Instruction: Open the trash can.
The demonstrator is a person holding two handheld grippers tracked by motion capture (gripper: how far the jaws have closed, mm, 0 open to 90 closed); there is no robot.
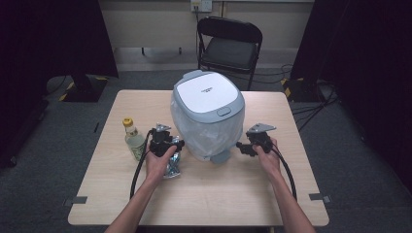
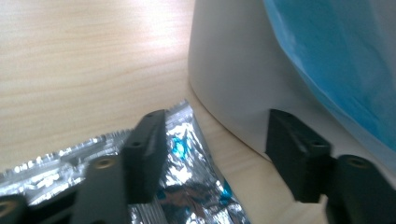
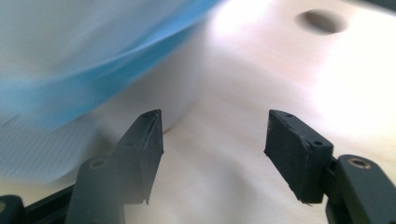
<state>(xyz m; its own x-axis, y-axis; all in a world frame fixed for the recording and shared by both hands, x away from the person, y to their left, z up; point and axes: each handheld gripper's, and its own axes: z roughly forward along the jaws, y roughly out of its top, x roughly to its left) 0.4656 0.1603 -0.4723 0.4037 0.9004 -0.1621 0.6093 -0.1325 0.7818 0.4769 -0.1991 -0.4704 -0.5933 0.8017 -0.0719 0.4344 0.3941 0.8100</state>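
I hold my left tool (image 2: 212,154) with jaws apart over the foil wrapper (image 2: 187,186) lying on the counter (image 1: 233,194) beside the bin (image 1: 208,114) — my right tool (image 1: 241,146), also gaping, waits near the pedal.

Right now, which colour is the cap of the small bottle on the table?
The bottle cap is yellow; the high view shows it best.

White bin (image 1: 209,114) with blue liner (image 2: 336,60); silver, blue-flecked foil packet (image 2: 187,186).
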